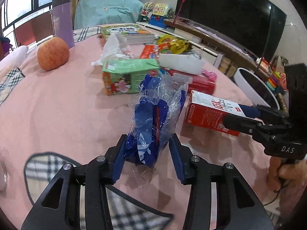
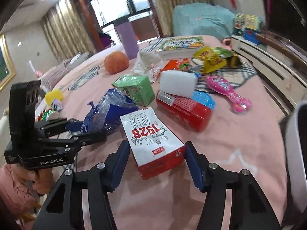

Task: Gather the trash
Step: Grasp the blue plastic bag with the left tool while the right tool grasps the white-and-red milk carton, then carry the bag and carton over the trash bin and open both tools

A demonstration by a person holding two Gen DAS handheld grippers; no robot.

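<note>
We have the crumpled blue-and-clear plastic wrapper [image 1: 155, 115] low in centre frame, between our left gripper [image 1: 148, 159]'s parted pads, which touch it. The red-and-white milk carton [image 2: 153, 143] lies lengthwise between our right gripper [image 2: 157, 164]'s open pads.

place: home bedroom | signs: pink bedspread [image 1: 57, 105], curtains [image 2: 63, 25], television [image 1: 230, 13], toys [image 1: 157, 13]

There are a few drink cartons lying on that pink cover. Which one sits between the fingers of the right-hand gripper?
The red and white milk carton printed with 1928, lying flat between the right gripper. The green carton lies farther back, beside the blue plastic wrapper.
</note>
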